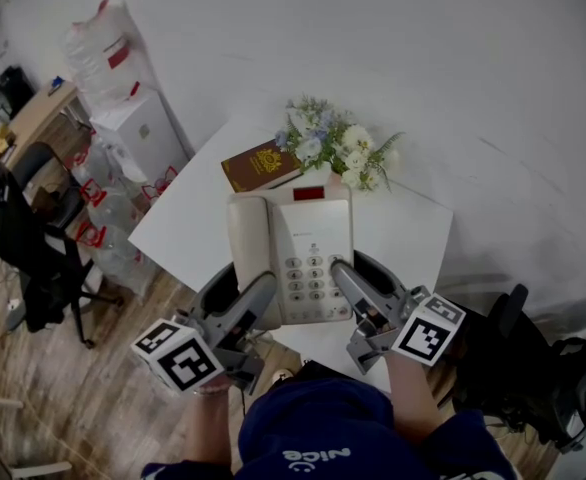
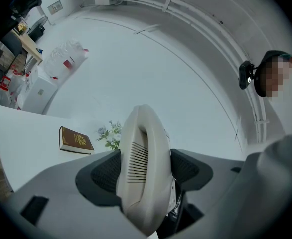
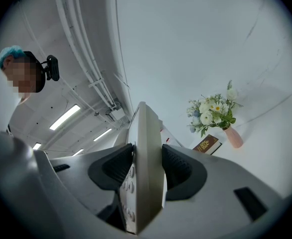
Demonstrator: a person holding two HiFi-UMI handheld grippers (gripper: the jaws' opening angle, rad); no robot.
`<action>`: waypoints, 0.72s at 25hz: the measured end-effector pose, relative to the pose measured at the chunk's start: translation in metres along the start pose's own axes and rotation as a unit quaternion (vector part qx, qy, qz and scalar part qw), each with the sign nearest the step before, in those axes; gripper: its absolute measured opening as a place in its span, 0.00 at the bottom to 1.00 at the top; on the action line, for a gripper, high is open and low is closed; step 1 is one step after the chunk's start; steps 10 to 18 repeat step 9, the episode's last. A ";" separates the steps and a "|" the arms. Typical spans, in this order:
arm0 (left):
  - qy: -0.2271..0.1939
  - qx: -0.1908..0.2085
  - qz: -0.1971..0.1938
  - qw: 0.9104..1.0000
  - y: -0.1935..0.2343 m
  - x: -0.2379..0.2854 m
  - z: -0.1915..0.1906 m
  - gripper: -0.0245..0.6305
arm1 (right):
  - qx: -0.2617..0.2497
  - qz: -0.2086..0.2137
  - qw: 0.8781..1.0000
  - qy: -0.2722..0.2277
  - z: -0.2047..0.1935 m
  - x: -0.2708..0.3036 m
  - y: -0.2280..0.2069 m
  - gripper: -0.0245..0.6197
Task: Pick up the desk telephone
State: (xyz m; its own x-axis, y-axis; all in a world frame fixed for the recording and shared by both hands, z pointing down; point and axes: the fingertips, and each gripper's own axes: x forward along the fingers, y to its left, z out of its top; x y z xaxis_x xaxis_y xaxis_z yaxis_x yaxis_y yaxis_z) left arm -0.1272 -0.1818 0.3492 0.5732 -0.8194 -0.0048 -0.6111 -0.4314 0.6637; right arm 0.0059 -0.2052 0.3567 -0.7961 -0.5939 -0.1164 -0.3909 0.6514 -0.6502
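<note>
Head view — shows the desk telephone (image 1: 298, 258) at the near edge of the white tabletop (image 1: 188, 228), with the handset (image 1: 248, 248) lying along its left side. Shows the left gripper (image 1: 261, 298) closed on the handset's near end and the right gripper (image 1: 345, 273) closed on the base's right margin beside the keypad. Cannot tell whether anything is lifted clear. Likely trouble: raising unevenly, pulling the handset out of its cradle and leaving the base hanging from one thin-edge grip, then twisting, slipping and dropping past the near edge to the floor. Leaves open room upward and toward the body. Offers less beyond, with a brown book (image 1: 261, 165) and flowers (image 1: 338, 153) just past the telephone along the far edge.

Left gripper view: confirms both pads (image 2: 103, 171) pressed on the handset's slotted end, held wide apart by its thickness. Grips a smooth, rounded shell, so could let it roll. Places book and flowers well ahead across bare tabletop.

Right gripper view: confirms pads (image 3: 178, 166) pinching the flat base edge, with keys on one side. Holds only a narrow strip — any tilt of the base could lever it out. Puts the flowers in a pink vase (image 3: 233, 137) ahead, so pushing forward risks tipping them.
</note>
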 end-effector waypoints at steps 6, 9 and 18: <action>0.003 -0.005 0.002 1.000 0.004 0.002 -0.002 0.54 | 0.003 -0.004 1.000 0.002 -0.002 0.001 -0.004 0.36; 0.004 -0.006 0.002 1.000 0.007 0.004 -0.001 0.54 | 0.004 -0.006 1.000 0.003 -0.002 0.003 -0.006 0.36; 0.004 -0.006 0.002 1.000 0.007 0.004 -0.001 0.54 | 0.004 -0.006 1.000 0.003 -0.002 0.003 -0.006 0.36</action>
